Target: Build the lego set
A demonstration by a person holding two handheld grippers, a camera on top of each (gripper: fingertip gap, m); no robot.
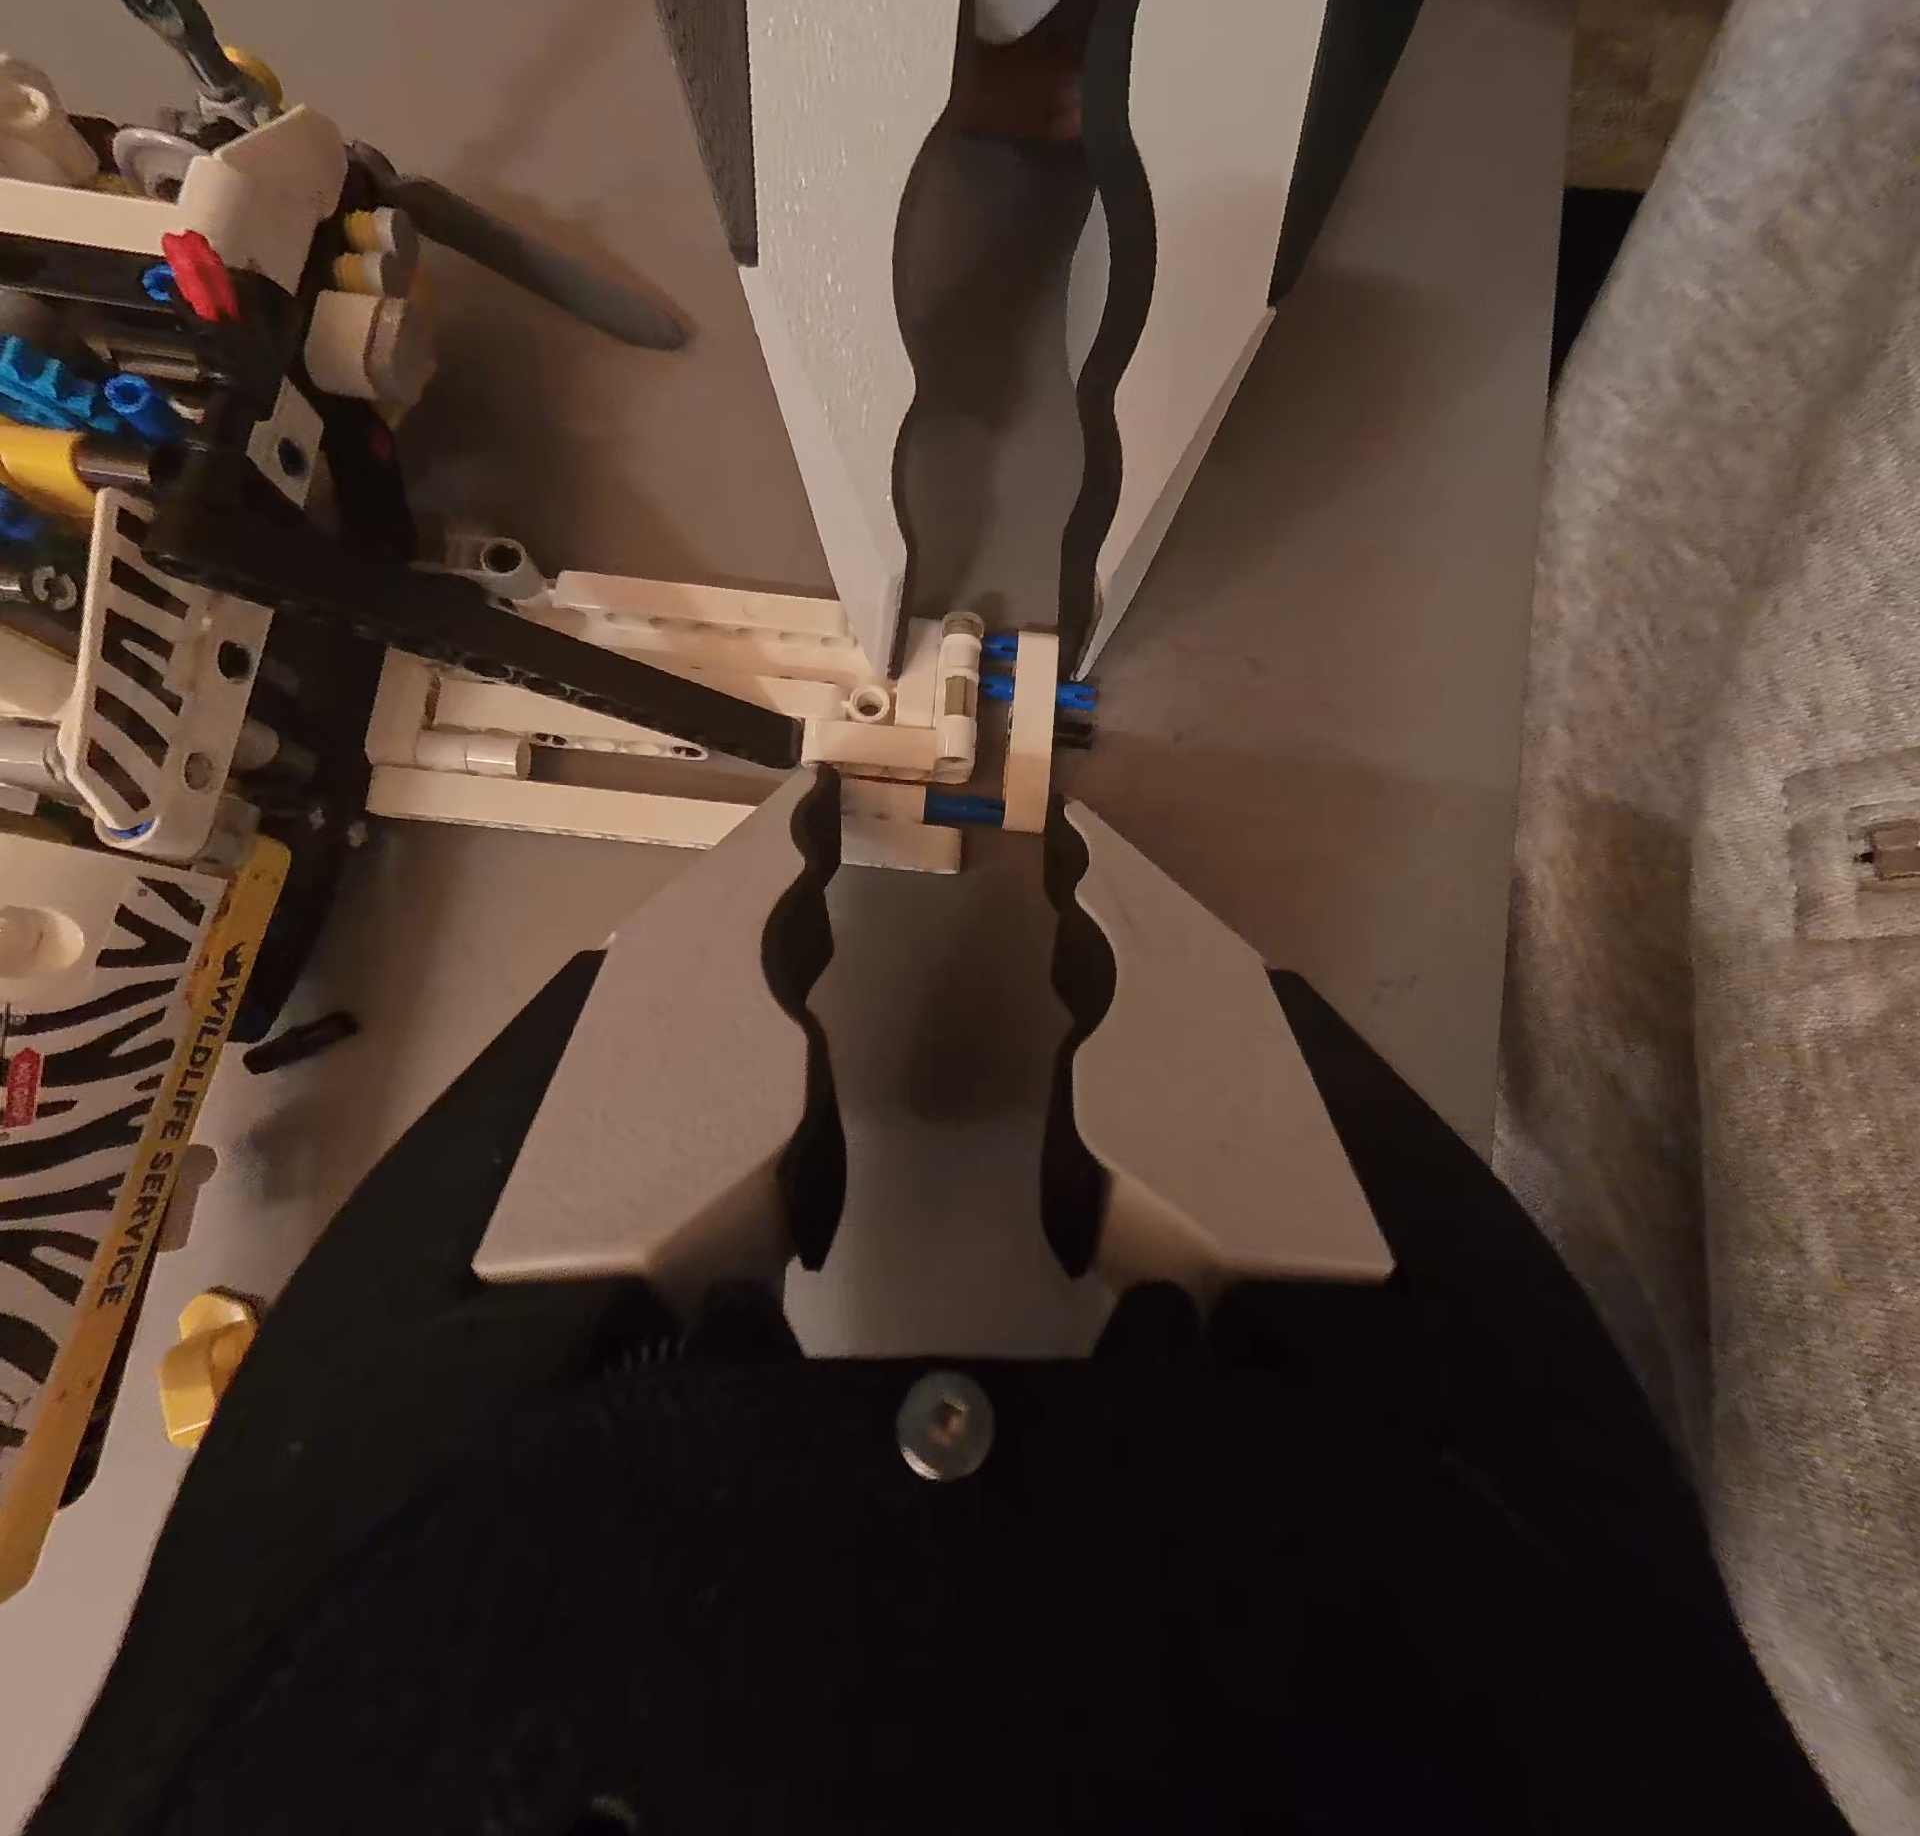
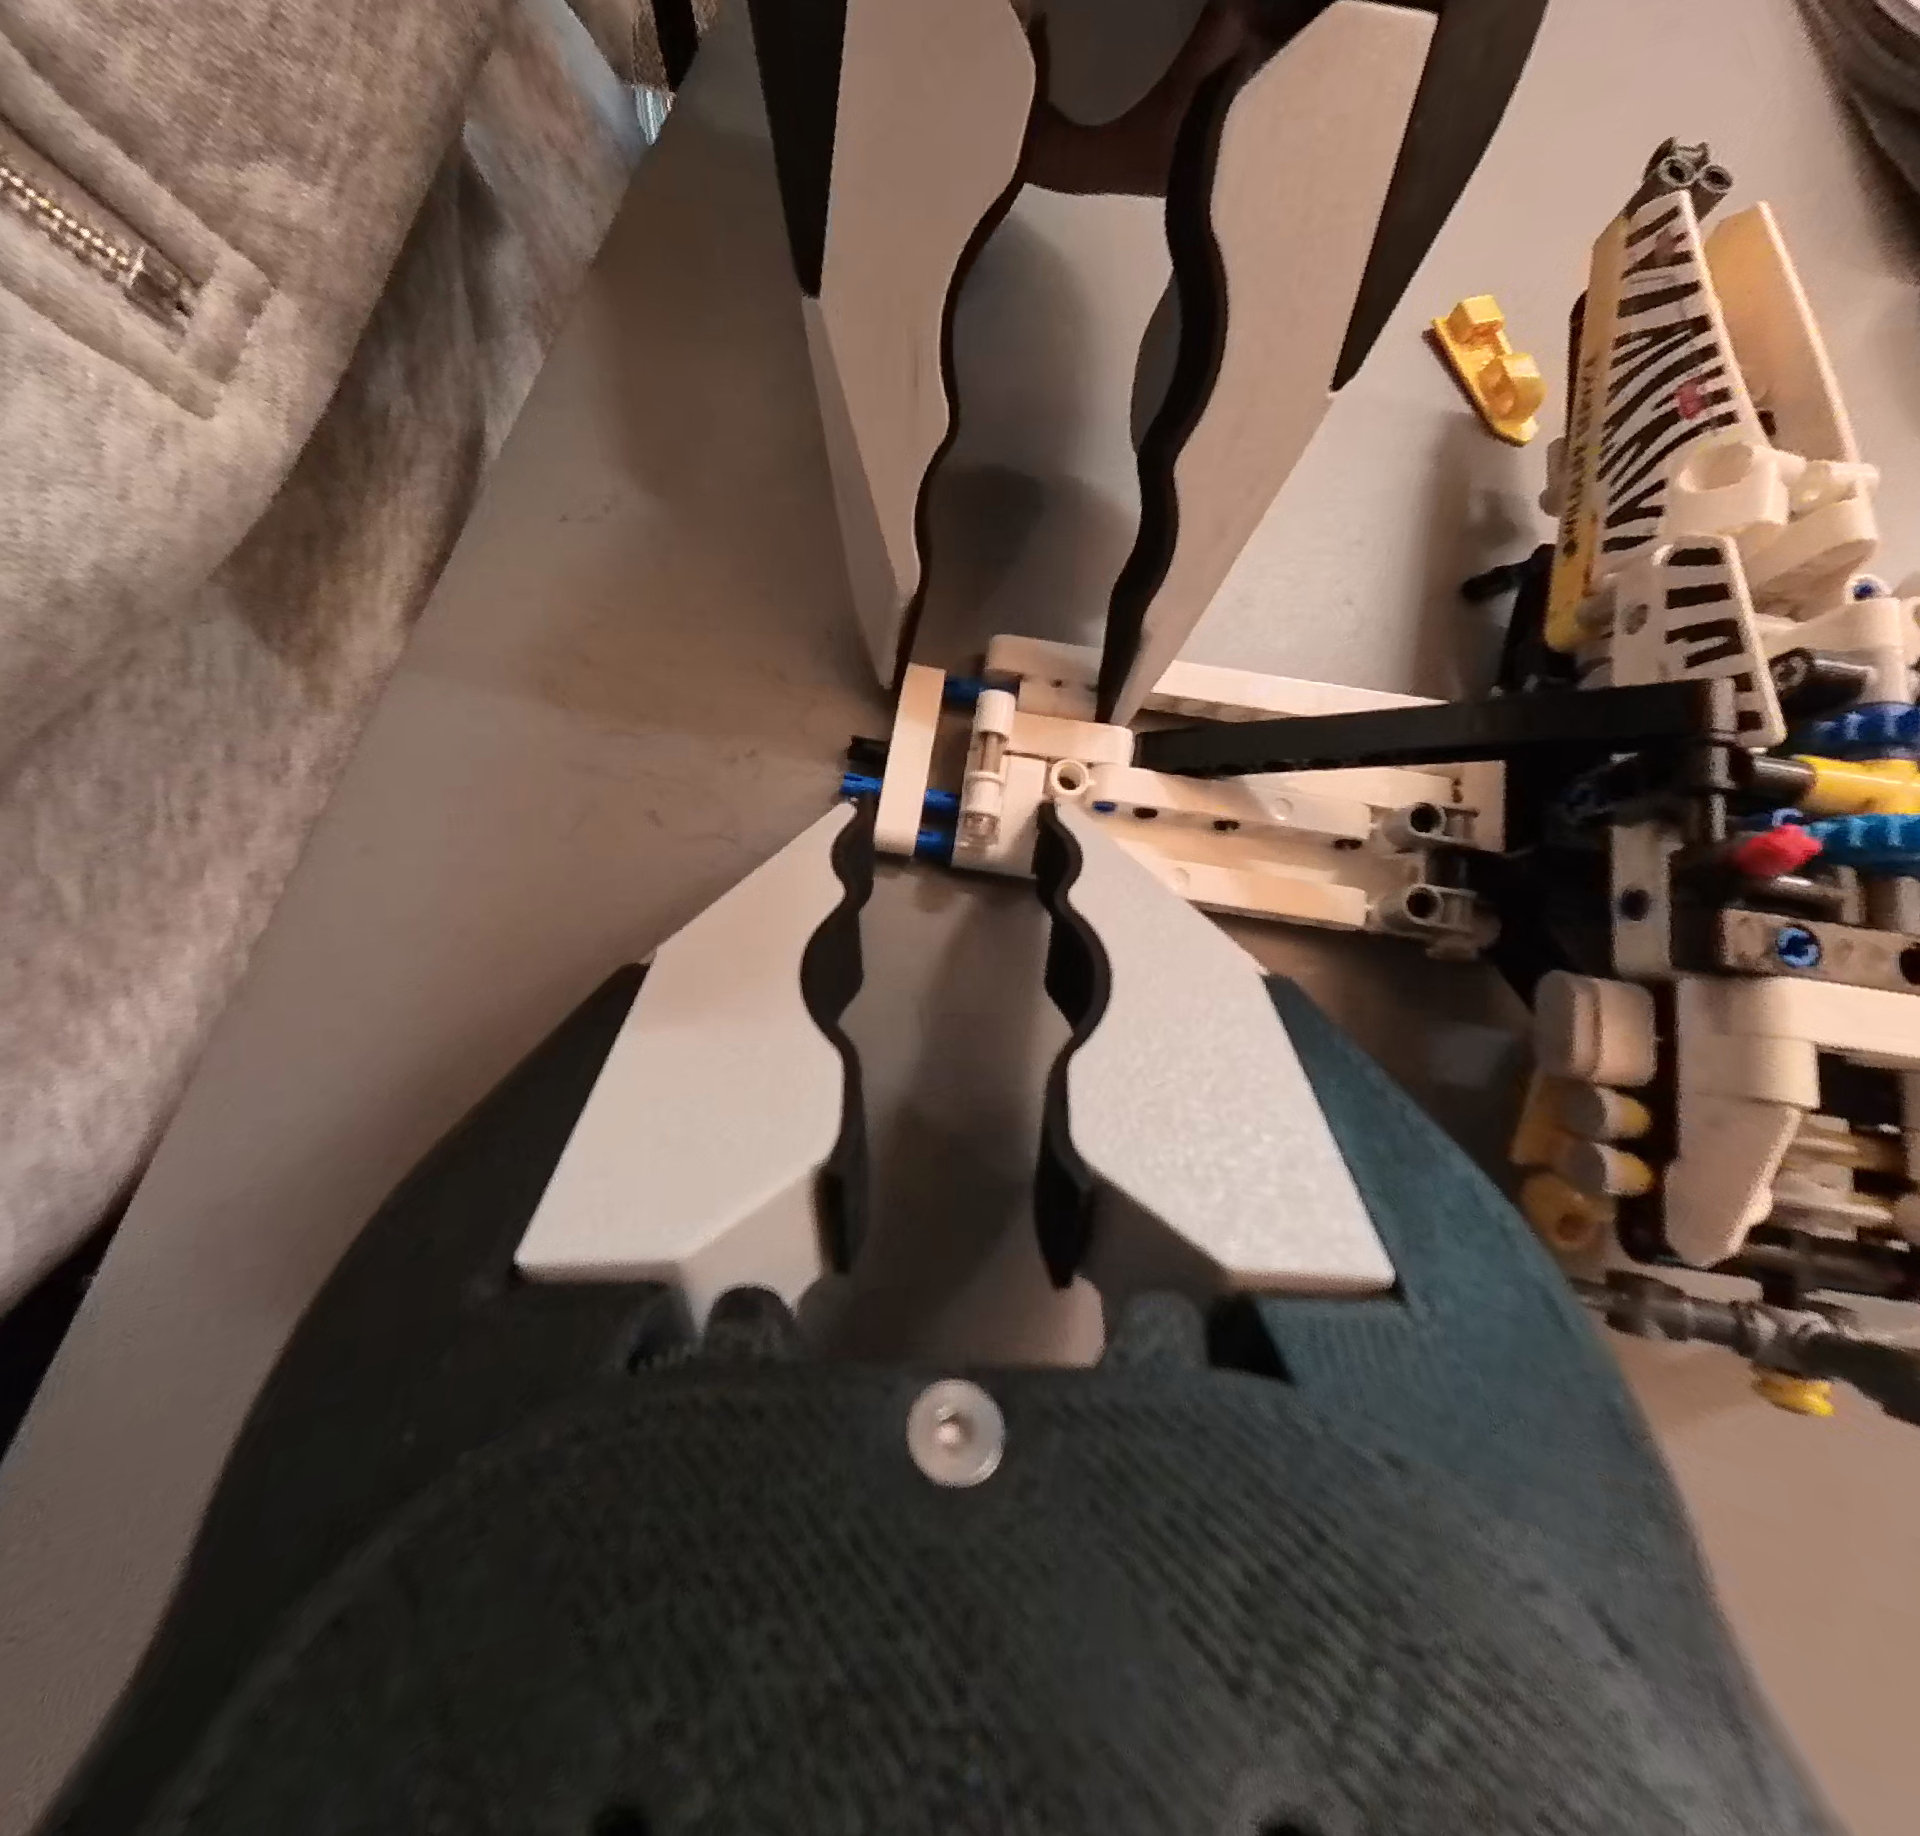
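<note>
Your left gripper (image 1: 940, 799) and right gripper (image 2: 951, 830) both spread, apparently pinching white pin plate (image 1: 1029, 737) onto tail boom (image 1: 623, 706); helicopter model (image 1: 187, 498) mostly built, plate unseated.

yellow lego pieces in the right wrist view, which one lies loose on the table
The flat yellow piece beside the far gripper's finger. It lies alone on the table; the other yellow parts are built into the model.

Lego model (image 1: 208, 560) on table (image 1: 1299, 851), garment (image 1: 1714, 747) probably alongside
</note>
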